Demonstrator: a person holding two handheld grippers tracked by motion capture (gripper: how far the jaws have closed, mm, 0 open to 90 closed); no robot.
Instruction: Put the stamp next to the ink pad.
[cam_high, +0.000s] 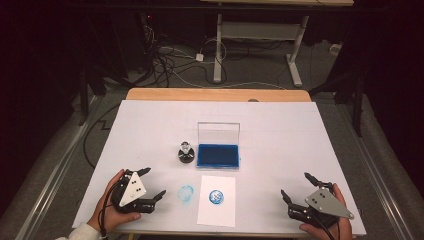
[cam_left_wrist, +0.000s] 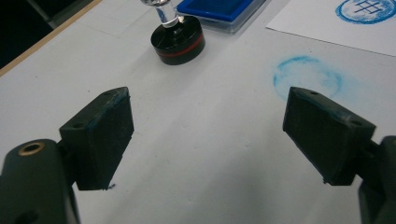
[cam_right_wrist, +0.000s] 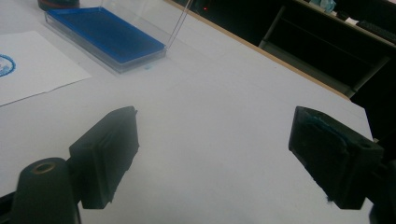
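Both tools sit wide open and empty, left tool (cam_high: 150, 186) at 7 o'clock, right tool (cam_high: 296, 190) at 5. The stamp (cam_high: 186, 152) stands upright mid-bench, touching the ink pad (cam_high: 218, 155) I think, handy for re-inking. Stamped paper (cam_high: 216, 200) sits at 6, with plenty of bare bench (cam_high: 290, 135) around.

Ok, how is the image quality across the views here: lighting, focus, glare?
High view: white table sheet evenly lit, surroundings dark. Left gripper view: left gripper sharp, round black stamp slightly soft. Right gripper view: right gripper crisp, blue ink pad softer, its clear lid faintly reflective.
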